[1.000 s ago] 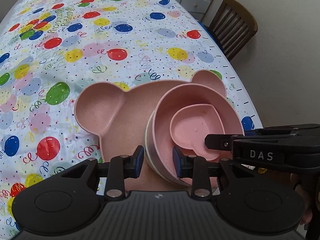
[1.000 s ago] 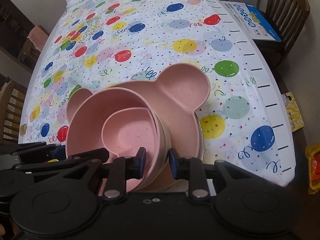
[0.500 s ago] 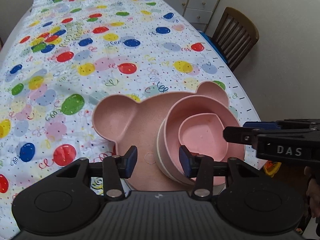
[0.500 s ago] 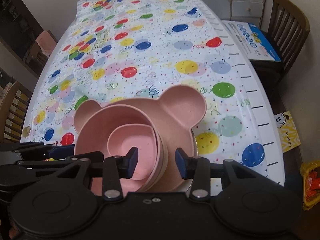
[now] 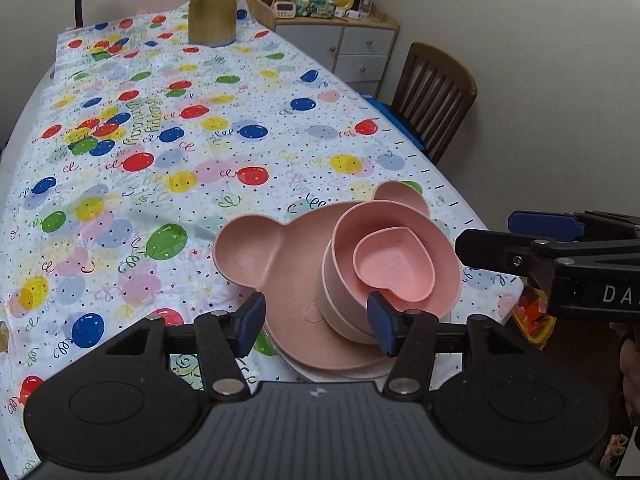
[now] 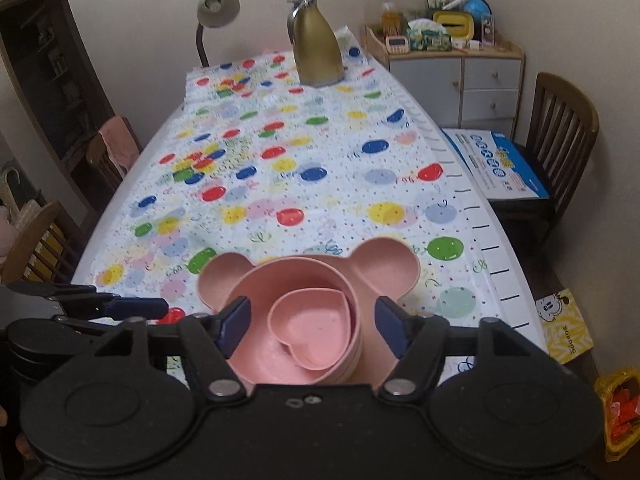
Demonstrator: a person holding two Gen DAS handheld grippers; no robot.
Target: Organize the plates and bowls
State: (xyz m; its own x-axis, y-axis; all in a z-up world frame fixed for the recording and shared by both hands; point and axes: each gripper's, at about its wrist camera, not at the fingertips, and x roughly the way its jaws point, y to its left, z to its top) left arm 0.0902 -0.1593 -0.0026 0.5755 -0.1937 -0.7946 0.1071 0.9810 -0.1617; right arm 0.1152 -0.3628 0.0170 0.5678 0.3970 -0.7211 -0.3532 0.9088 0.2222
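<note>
A pink bear-shaped plate is located at the near edge of the desk, towards its right corner. A round pink bowl is seated on the plate, and a heart-shaped pink bowl is nested inside it. The left gripper is held above the stack with its jaws opening; nothing is gripped. The right gripper is likewise opening, and no pad is seen pressing on the bowls. A gold jug is positioned at the far edge.
</note>
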